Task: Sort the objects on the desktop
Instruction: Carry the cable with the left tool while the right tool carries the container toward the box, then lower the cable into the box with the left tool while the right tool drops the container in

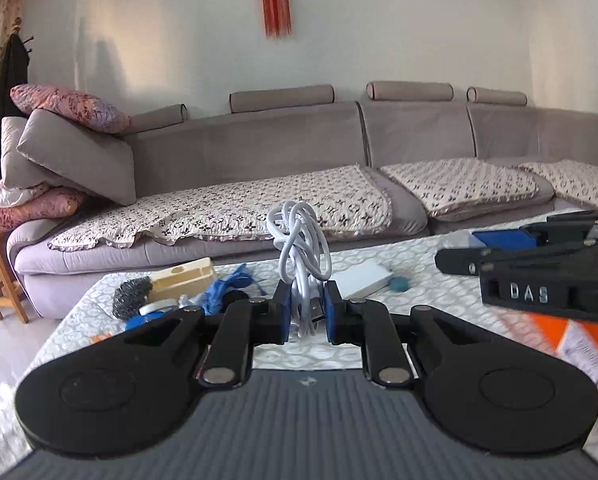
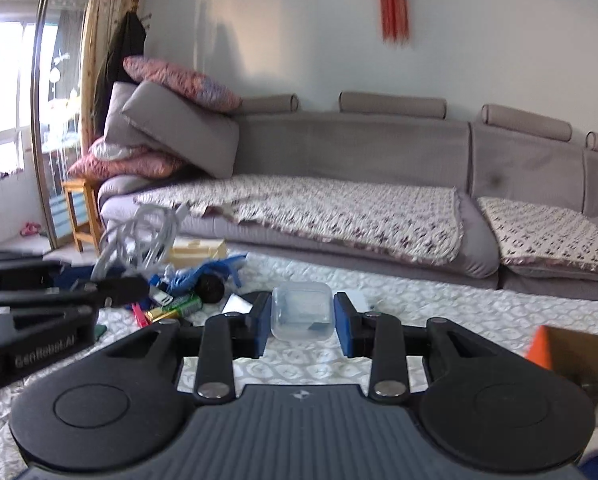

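Note:
My left gripper (image 1: 303, 312) is shut on a coiled white cable (image 1: 301, 240) and holds it up above the table; the cable also shows blurred in the right wrist view (image 2: 139, 240). My right gripper (image 2: 302, 322) has its blue pads either side of a small clear plastic box (image 2: 301, 310), which it holds above the table. The right gripper shows at the right of the left wrist view (image 1: 539, 256). The left gripper shows at the left of the right wrist view (image 2: 59, 300).
On the patterned tablecloth (image 1: 439, 292) lie a steel scourer (image 1: 131, 296), a cream wooden block (image 1: 183, 276), a blue cloth (image 1: 227, 288), a white box (image 1: 363, 278), a teal ball (image 1: 399, 284) and batteries (image 2: 179, 306). An orange cardboard box (image 2: 571, 348) stands at the right. A grey sofa (image 1: 299, 160) is behind.

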Demonstrator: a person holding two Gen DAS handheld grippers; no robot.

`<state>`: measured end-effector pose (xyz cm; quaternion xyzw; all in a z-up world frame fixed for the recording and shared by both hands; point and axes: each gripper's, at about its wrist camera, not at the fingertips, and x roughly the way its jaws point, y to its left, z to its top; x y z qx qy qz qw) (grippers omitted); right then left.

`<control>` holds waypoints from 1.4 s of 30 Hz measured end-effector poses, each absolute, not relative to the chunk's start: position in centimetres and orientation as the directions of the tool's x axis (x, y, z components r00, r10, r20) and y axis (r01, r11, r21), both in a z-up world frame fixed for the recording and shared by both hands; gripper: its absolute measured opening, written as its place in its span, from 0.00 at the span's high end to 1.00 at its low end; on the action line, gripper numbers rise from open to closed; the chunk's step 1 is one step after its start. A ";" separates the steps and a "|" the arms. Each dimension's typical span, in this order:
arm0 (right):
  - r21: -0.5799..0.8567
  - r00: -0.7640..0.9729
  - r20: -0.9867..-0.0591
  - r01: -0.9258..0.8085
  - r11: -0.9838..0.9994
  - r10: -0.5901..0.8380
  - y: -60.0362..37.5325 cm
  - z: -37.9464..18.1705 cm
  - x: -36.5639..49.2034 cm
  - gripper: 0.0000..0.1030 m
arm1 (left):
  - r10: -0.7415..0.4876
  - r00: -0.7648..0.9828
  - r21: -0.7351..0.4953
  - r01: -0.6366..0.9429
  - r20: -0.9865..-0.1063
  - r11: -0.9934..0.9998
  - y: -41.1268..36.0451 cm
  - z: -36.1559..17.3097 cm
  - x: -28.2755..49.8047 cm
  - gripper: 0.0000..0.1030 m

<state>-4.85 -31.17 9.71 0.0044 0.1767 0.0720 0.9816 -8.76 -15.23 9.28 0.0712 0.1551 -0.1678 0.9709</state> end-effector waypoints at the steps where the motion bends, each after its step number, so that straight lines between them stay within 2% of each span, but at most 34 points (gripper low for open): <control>1: 0.044 0.931 -0.338 -0.134 0.990 0.141 -31.9 10.0 -5.4 0.70 | -0.306 0.898 0.079 0.347 -0.317 0.935 -15.5 9.3 -9.2 0.83; 10: 0.111 0.959 -0.260 -0.083 0.990 0.110 -36.9 11.7 -9.4 0.70 | -0.360 0.882 0.029 0.386 -0.304 0.922 -18.3 9.7 -10.8 0.83; 17: 0.167 0.977 -0.205 -0.029 0.985 0.063 -40.2 12.1 -11.7 0.70 | -0.402 0.874 0.059 0.433 -0.274 0.900 -20.2 10.9 -11.1 0.83; 33: 0.242 0.979 -0.198 0.089 0.966 -0.041 -44.6 10.8 -14.2 0.70 | -0.471 0.846 0.091 0.505 -0.250 0.859 -23.8 10.7 -11.9 0.83; 42: 0.322 0.974 -0.165 0.205 0.924 -0.158 -49.4 10.8 -16.5 0.70 | -0.510 0.822 0.086 0.544 -0.251 0.834 -24.7 10.6 -12.6 0.83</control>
